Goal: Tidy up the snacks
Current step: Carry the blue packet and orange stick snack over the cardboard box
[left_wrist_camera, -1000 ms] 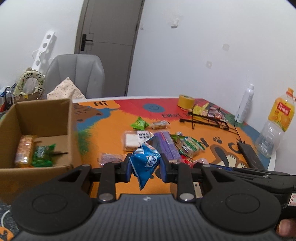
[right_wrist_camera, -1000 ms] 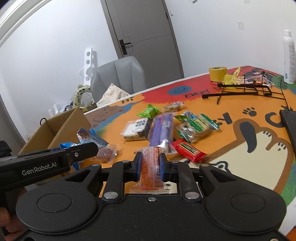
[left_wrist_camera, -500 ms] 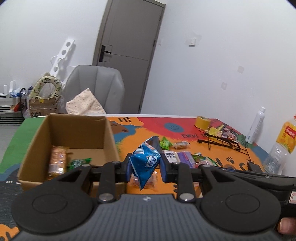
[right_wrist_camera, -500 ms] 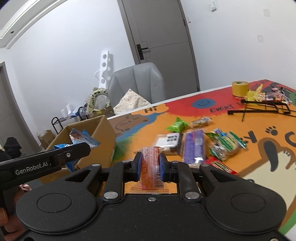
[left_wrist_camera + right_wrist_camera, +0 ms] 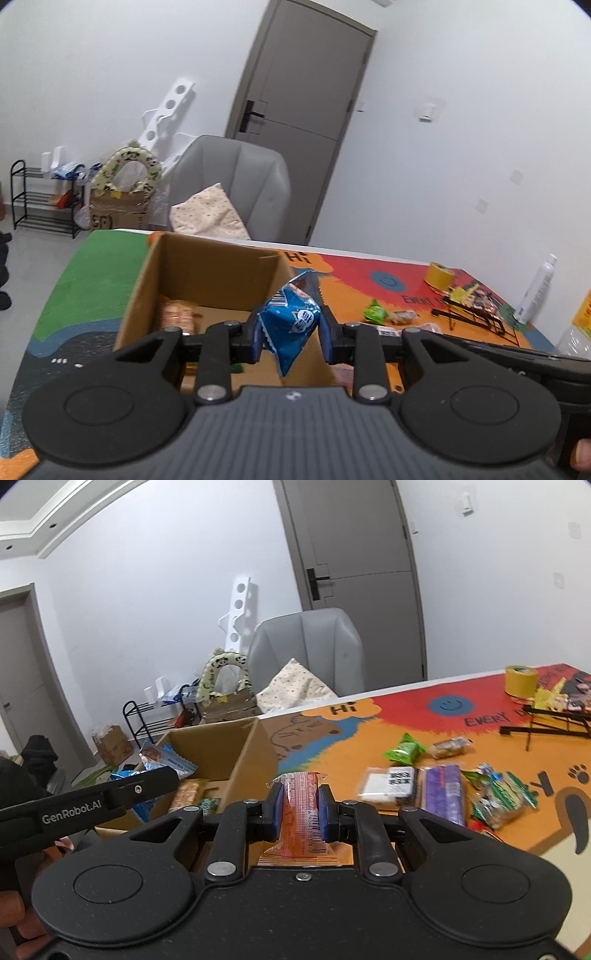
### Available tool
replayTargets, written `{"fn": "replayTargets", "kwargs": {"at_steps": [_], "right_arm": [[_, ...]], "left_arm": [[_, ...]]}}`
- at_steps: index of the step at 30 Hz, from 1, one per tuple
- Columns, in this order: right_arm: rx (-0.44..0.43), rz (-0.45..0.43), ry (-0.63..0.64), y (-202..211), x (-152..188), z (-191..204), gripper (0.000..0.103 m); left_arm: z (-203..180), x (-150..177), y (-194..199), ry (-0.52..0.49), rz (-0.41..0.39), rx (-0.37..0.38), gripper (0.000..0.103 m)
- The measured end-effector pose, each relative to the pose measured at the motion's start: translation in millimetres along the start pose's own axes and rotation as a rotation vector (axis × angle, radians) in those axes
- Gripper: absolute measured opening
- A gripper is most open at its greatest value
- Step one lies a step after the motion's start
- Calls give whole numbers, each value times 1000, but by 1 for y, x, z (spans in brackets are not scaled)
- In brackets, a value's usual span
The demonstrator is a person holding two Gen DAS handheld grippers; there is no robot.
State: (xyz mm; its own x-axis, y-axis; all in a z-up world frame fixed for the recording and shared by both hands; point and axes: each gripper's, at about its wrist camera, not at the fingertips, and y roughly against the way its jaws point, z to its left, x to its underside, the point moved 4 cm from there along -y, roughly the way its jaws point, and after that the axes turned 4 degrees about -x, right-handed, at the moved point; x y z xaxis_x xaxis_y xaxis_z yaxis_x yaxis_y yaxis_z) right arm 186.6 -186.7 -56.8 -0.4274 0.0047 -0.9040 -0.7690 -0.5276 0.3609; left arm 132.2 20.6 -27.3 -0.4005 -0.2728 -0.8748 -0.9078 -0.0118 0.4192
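Observation:
My left gripper (image 5: 291,332) is shut on a blue snack packet (image 5: 291,321), held over the near right part of the open cardboard box (image 5: 218,269). The box holds an orange-brown biscuit pack (image 5: 177,314) and a green packet, mostly hidden behind my fingers. In the right wrist view my right gripper (image 5: 300,805) is shut on an orange-red wrapped bar (image 5: 301,812), just right of the box (image 5: 240,753). The left gripper's arm with the blue packet (image 5: 162,762) shows at the left there. Several loose snacks (image 5: 443,786) lie on the colourful mat.
A yellow tape roll (image 5: 521,681), a black wire rack (image 5: 546,727), a white spray bottle (image 5: 535,291) and an orange drink bottle (image 5: 580,325) stand toward the table's far and right side. A grey chair (image 5: 236,184) with a cushion is behind the table.
Both grippers have swung left from the snack pile toward the cardboard box, each keeping its packet. The box now fills the middle of the left wrist view.

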Motion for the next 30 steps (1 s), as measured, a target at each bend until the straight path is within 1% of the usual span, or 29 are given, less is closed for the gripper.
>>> {"fn": "replayTargets", "kwargs": {"at_steps": [5,12,16,19,22,25,28,30], "right_arm": [[-29,21,17,-11,-2,15,18],[-44,38,54,-25,-6,35,18],[-57,50,69,-34,-8,46,18],[-69,55,84,-41,-11,55,18],[-85,59,89,-48,-14,62,18],[-100,64,97,-53,-16,71,18],[-113,65,104,-56,-18,79,18],[-114,56,108,-56,-20,83,18]], "left_arm": [[23,-1,-5,39,0,-34,29],[55,-1,-16,104,14,-83,29],[68,-1,-16,129,13,-110,33],[71,-2,-12,135,11,-103,40],[75,-3,-7,139,10,-111,42],[75,-3,-1,137,3,-100,42],[77,-3,6,135,-7,-113,48],[80,-4,11,142,-14,-123,50]]}}
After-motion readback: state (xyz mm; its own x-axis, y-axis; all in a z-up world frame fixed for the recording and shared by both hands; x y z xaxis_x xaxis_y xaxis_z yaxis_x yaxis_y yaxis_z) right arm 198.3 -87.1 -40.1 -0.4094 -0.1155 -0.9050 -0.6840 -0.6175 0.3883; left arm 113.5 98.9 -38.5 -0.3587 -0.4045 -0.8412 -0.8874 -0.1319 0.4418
